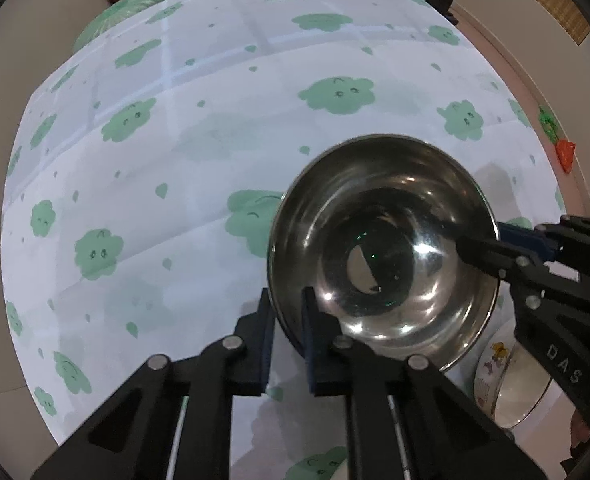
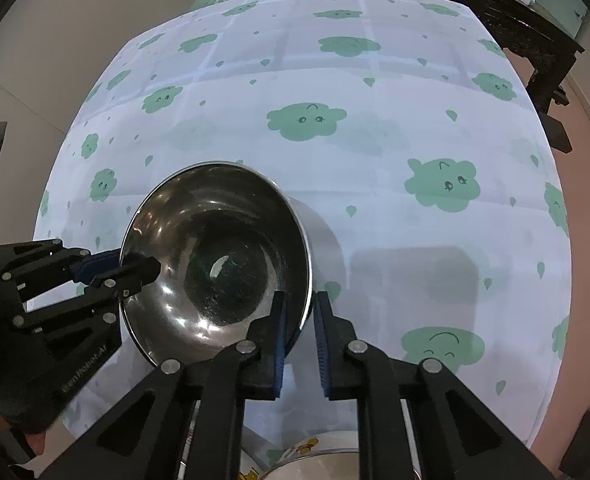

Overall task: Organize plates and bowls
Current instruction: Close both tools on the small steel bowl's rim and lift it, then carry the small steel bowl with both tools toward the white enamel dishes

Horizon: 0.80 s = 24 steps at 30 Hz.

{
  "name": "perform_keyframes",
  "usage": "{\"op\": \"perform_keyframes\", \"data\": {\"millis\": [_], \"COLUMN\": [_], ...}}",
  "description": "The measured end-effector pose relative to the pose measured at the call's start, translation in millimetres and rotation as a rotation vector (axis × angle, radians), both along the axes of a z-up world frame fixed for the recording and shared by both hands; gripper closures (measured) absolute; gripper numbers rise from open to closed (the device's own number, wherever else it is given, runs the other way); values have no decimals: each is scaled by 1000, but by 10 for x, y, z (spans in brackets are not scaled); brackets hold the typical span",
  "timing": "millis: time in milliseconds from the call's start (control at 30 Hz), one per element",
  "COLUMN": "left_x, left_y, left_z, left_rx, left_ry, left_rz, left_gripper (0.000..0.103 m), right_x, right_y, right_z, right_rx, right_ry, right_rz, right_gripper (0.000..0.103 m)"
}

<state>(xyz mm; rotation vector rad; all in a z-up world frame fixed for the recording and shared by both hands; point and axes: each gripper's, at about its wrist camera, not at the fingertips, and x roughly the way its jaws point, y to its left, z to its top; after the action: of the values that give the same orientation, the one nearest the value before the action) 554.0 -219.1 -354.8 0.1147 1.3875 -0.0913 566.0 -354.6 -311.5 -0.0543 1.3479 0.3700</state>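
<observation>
— Black fingers fill the bottom of each wrist view. What are they doing?

— Both are clenched on the rim of one steel bowl (image 1: 383,256), which sits above the desk (image 1: 175,160) with its cloud-print cloth. Left of the bowl, the left gripper (image 1: 287,320) points straight down, one finger (image 1: 263,344) outside the wall, the other inside.

— And on the bowl's other side?

— The right gripper (image 2: 299,320) pinches the opposite rim the same way, tilted steeply down, its blue-padded fingers (image 2: 327,344) straddling the edge.

— Can each see the other?

— Yes. From the left wrist, the right gripper reaches in across the bowl's right edge. Below the bowl, a white enamel bowl (image 1: 511,384) with a cartoon print shows partly.
</observation>
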Motion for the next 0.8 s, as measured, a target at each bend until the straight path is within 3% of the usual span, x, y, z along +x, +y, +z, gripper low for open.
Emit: {"op": "perform_keyframes", "data": {"millis": [800], "left_x": [-149], "left_y": [83], "left_z": [294], "left_rx": [-20], "left_ry": [-30], "left_rz": [-15], "left_gripper": [94], "right_x": [-166], "right_y": [41], "right_z": [297], "right_rx": [-8], "right_ry": [-22], "right_rz": [-5], "right_gripper": [90]}}
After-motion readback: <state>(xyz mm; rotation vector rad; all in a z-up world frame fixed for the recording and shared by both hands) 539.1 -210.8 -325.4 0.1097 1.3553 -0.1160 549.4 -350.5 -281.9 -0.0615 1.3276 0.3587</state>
